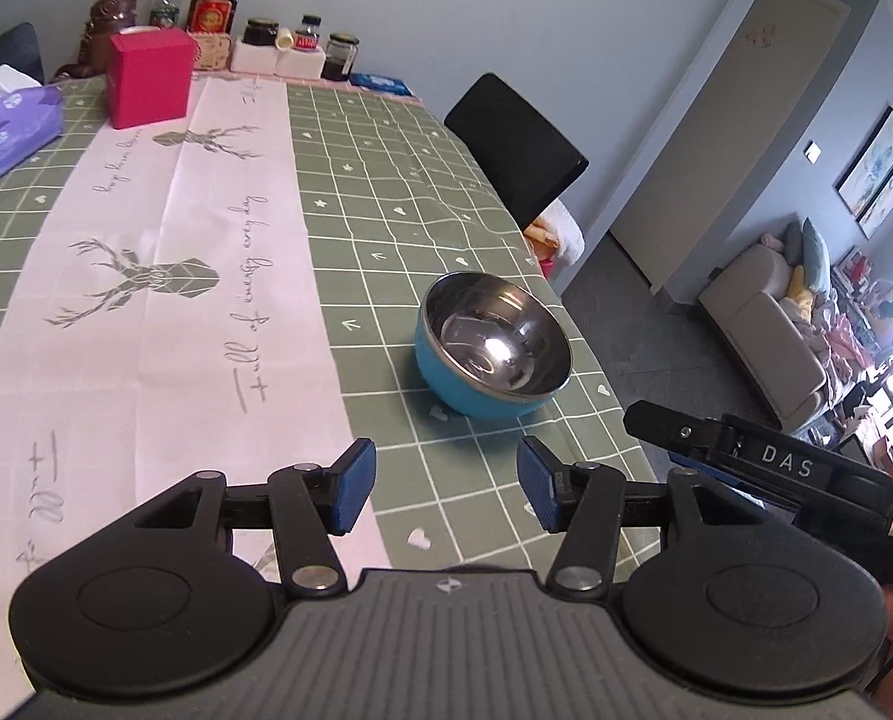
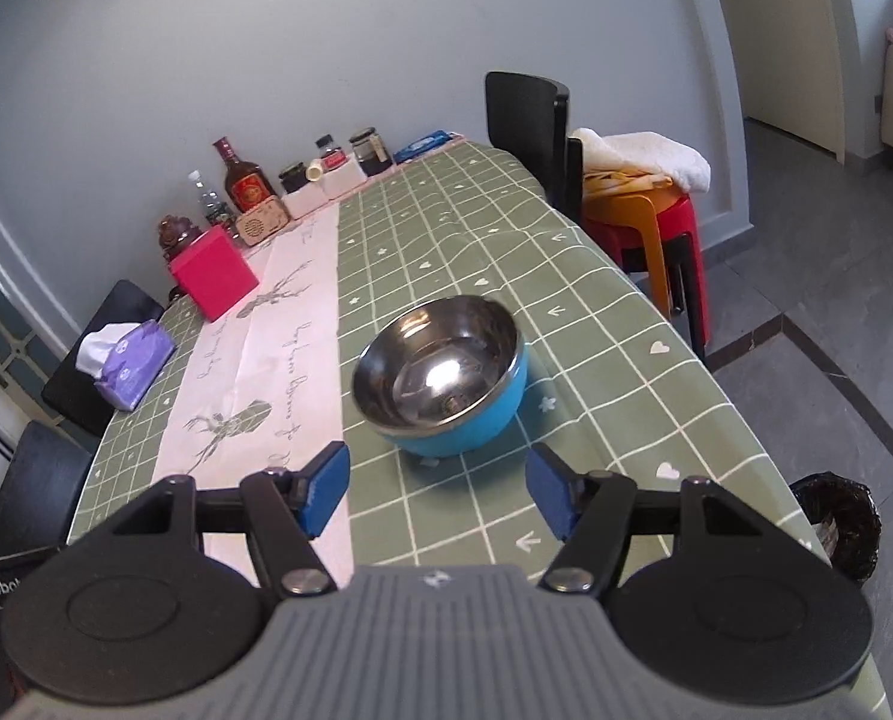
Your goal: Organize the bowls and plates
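Task appears barely begun: one blue bowl sits alone near the surface's right edge, no plates visible, both left gripper and right gripper jaws wide and empty.

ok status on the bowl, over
Left tool open, empty. Right tool open, empty, short of the bowl. Bowl upright on table, nothing between.
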`<state>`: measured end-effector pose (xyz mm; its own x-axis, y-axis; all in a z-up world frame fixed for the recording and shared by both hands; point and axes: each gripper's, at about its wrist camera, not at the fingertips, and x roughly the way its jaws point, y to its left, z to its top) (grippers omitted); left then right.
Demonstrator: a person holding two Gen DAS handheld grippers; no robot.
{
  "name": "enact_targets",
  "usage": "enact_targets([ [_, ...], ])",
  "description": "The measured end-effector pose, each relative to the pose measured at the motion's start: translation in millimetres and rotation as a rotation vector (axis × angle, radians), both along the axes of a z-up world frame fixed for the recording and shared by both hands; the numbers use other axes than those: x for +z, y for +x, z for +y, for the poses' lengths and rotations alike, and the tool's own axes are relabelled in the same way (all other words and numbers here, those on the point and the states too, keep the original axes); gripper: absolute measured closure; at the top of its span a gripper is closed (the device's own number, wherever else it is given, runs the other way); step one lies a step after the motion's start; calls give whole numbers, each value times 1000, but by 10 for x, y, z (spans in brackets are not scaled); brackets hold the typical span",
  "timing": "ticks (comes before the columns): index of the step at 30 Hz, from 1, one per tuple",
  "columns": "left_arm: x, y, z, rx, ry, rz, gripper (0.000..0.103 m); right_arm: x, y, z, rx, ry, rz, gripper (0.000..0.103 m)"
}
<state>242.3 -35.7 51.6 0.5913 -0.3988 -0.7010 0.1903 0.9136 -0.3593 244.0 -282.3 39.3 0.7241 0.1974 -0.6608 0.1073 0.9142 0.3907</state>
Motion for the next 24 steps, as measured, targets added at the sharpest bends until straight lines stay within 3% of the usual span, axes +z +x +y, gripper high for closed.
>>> enact_targets([
  [5,-90,383,-127,9,32,35,43,-144,339,-128,-28,47,67,45],
  [7,-146,537,-171,7,46,55,48,-216,455,-173,-35,66,95,51],
  [10,-247,768,-240,10,61,81,56,-309,612,-224,-37,83,130,52],
  [15,-449,1088,-331,36,48,135,61,-405,821,-270,-48,81,165,60],
  [18,-559,1235,-383,55,49,156,67,-459,929,-272,-48,90,184,68],
  [24,-666,1400,-485,70,74,158,71,-546,1077,-245,-42,98,210,73],
])
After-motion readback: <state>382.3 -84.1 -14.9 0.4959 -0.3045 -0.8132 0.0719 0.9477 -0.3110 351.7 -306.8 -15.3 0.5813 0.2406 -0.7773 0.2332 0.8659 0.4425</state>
